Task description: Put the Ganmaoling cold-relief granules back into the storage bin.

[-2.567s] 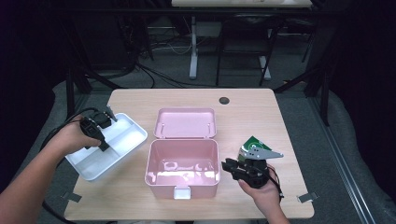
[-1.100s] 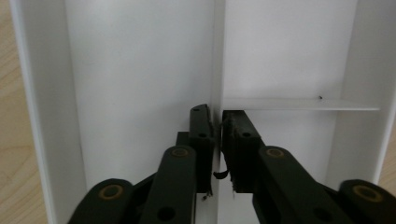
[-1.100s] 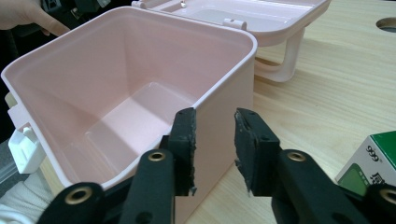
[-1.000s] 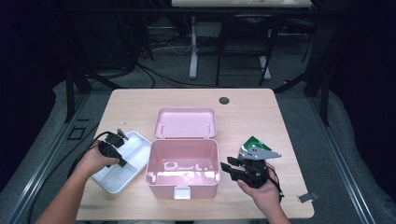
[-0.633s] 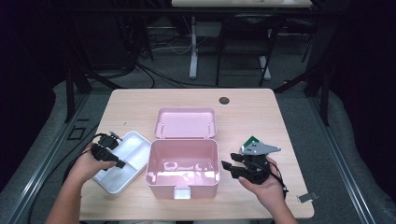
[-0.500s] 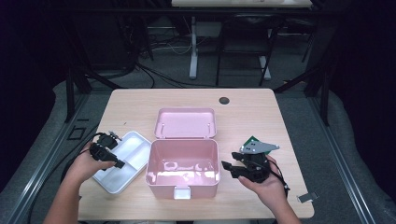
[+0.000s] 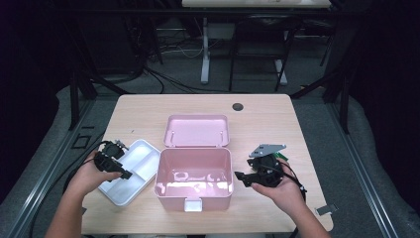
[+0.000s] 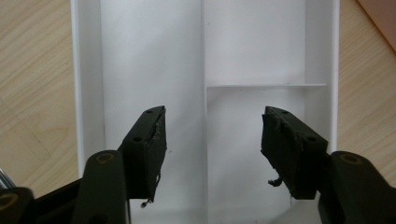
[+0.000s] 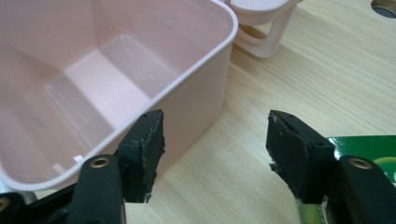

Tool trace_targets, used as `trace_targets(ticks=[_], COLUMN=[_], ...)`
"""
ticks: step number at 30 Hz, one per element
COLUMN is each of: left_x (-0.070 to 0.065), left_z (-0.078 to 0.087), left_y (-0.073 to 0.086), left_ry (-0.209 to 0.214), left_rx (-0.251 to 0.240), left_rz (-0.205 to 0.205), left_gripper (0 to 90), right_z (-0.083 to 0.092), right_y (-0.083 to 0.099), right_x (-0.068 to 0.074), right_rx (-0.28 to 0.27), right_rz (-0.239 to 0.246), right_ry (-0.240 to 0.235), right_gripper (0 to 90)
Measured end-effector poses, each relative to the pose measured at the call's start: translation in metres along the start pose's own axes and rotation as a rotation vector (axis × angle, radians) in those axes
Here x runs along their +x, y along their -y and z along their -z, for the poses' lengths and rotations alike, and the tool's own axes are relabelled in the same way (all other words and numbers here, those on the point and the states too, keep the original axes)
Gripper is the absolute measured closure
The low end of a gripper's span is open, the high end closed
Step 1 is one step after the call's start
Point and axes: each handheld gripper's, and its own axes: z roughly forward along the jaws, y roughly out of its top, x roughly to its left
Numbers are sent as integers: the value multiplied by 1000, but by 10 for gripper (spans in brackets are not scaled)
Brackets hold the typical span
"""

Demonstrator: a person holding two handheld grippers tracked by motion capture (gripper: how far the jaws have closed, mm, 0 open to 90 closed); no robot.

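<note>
Left gripper [image 7: 122, 169] spread wide over white divided tray [image 7: 130, 171], gripping nothing; right gripper [image 7: 242, 177] likewise spread, empty, beside open pink box [image 7: 194, 173] on table [image 7: 148, 110].

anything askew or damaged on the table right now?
Mild oddities only. The white divided plastic tray lies skewed to the table edge beside the open pink plastic box. The left gripper pads look frayed, with loose threads. Nothing spilled or broken.

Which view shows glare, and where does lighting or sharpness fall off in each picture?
High view: glare on the pink box floor, surroundings dark. Left gripper view: white tray bright, near jaws slightly soft. Right gripper view: evenly lit, box rim soft.
</note>
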Motion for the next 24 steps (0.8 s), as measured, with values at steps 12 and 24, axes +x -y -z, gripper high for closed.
trace_targets(ticks=[12, 24], left_x=[-1, -6], left_z=[5, 12], left_y=[-1, -3], left_ry=[26, 33], left_rx=[7, -12], left_rz=[11, 3], left_gripper=[306, 306], right_z=[2, -1], right_y=[-12, -32], right_x=[-17, -30], right_rx=[132, 313], right_rz=[16, 54], right_ry=[36, 60], right_gripper=[221, 160])
